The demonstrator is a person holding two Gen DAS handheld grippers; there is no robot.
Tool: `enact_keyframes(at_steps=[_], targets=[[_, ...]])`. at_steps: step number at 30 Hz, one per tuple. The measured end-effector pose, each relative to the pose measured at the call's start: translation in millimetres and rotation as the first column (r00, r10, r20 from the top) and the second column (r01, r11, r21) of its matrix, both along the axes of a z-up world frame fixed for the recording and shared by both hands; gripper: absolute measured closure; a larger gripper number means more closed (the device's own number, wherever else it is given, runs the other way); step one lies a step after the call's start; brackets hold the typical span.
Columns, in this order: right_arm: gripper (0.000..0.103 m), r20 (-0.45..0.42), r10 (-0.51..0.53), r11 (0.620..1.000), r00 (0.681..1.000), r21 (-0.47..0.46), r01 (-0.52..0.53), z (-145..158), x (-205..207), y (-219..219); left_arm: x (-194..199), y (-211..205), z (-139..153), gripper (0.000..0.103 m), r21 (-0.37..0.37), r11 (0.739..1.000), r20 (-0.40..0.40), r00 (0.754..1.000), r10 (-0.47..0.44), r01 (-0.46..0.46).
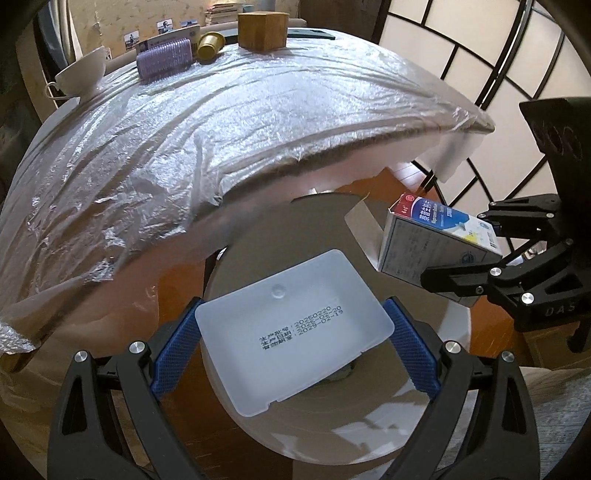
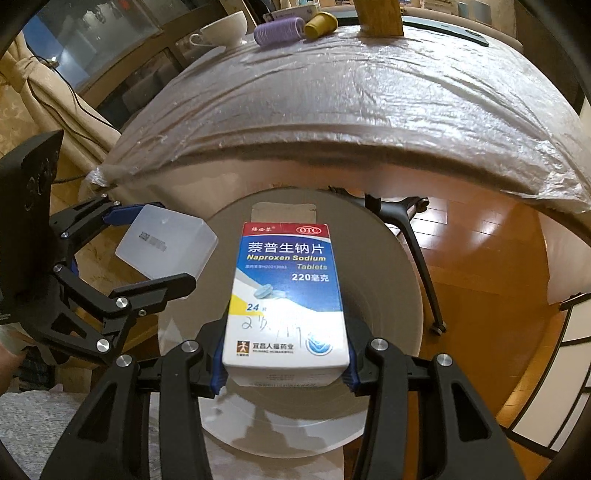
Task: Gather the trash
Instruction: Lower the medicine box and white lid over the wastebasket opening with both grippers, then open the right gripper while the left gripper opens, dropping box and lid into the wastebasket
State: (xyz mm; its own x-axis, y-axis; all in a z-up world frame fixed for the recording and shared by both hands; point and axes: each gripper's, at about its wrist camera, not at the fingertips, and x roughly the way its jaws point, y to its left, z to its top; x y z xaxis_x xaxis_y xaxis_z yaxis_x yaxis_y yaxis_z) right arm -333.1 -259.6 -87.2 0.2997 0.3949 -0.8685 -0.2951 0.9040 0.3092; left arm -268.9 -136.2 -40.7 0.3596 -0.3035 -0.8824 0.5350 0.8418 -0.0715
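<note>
My left gripper (image 1: 293,328) is shut on a translucent white plastic tray (image 1: 291,332) with a printed date and holds it above a round grey bin (image 1: 388,413) on the floor. My right gripper (image 2: 284,354) is shut on a blue and white tablet box (image 2: 290,291) with its top flap open and holds it above the same bin (image 2: 380,295). The box also shows in the left wrist view (image 1: 436,243), held by the right gripper (image 1: 480,258). The tray shows in the right wrist view (image 2: 166,243), held by the left gripper (image 2: 147,251).
Beyond the bin stands a table under a crinkled plastic sheet (image 1: 221,122). At its far side are a white cup (image 1: 83,72), a purple hair roller (image 1: 164,57), a yellow capsule (image 1: 210,44) and a wooden block (image 1: 262,29). A black chair base (image 2: 410,229) stands on the wooden floor.
</note>
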Motion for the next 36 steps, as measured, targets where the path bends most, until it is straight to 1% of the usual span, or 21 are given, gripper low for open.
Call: enact_keyframes(at_steps=[5,15,21,24,26,28,31,36], targets=[[0.057,-0.015,-0.005,1.000,1.000,-0.006,0.005,-9,4,7,1,-6,-10,0.007,0.024,1.000,-0.004,1.000,-0.012,0.012],[0.057,-0.044,-0.013,1.000,0.999,-0.015,0.012,-25,5,8,-1,-11,-24,0.007,0.033,0.999,-0.012,1.000,-0.024,0.024],[0.057,-0.052,-0.016,1.000,0.999,-0.020,0.015,-28,6,10,0,-14,-29,0.007,0.037,0.999,-0.024,0.999,-0.030,0.031],[0.057,-0.058,-0.026,1.000,0.998,-0.016,0.025,-27,6,6,1,-16,-34,0.007,0.035,0.999,-0.050,0.998,-0.039,0.041],[0.053,-0.060,-0.031,0.999,0.998,-0.011,0.030,-26,7,5,4,-18,-40,0.007,0.015,0.998,-0.089,0.995,-0.052,0.054],[0.047,-0.056,-0.034,0.999,0.998,-0.008,0.033,-25,7,3,5,-19,-41,0.006,0.013,0.998,-0.103,0.993,-0.054,0.055],[0.046,-0.050,-0.039,0.999,0.998,-0.007,0.039,-22,7,2,3,-21,-40,0.002,0.018,0.998,-0.085,0.995,-0.058,0.060],[0.039,-0.017,-0.045,0.999,0.999,0.006,0.045,-12,8,-2,4,-17,-31,0.002,0.015,0.998,-0.079,0.995,-0.057,0.059]])
